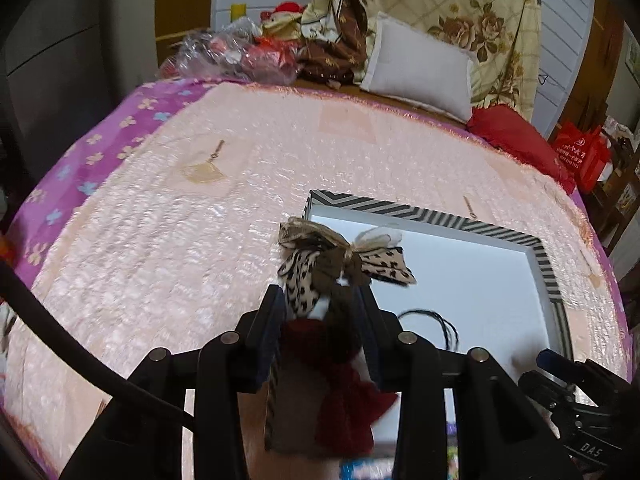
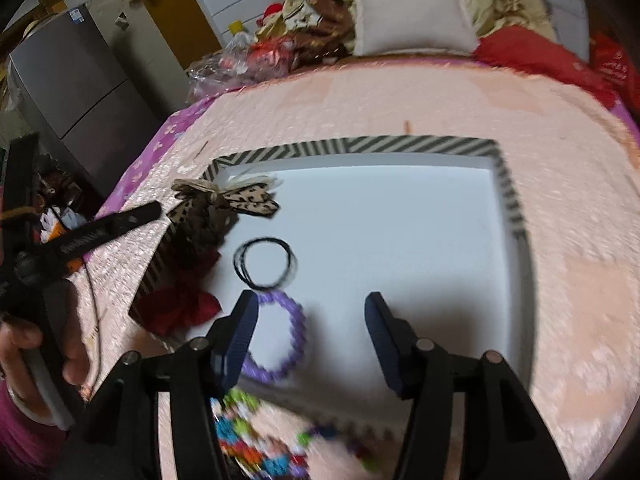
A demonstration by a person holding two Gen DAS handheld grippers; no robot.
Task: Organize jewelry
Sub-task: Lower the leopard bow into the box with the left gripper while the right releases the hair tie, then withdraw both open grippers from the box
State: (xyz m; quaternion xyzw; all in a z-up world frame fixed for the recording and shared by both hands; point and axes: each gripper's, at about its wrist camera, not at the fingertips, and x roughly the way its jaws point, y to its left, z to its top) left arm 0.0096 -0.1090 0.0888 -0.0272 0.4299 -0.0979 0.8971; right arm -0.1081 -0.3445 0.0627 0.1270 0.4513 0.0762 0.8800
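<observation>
My left gripper (image 1: 320, 300) is shut on a leopard-print bow hair clip (image 1: 344, 264) and holds it above the left wall of a shallow white box with a black-and-white striped rim (image 1: 424, 212). The bow (image 2: 224, 200) and box rim (image 2: 400, 145) also show in the right wrist view. A dark red bow (image 1: 352, 400) lies under it on the box's left edge. Black hair ties (image 2: 266, 264) and a purple beaded bracelet (image 2: 280, 340) lie inside the box. My right gripper (image 2: 310, 320) is open and empty above the box's near part.
The box rests on a pink quilted bedspread (image 1: 180, 240). Colourful beaded pieces (image 2: 256, 440) lie on the bed in front of the box. A fan-shaped pendant (image 1: 204, 168) lies far left. A white pillow (image 1: 420, 68), red cushion (image 1: 516, 140) and plastic bags (image 1: 236, 56) line the head of the bed.
</observation>
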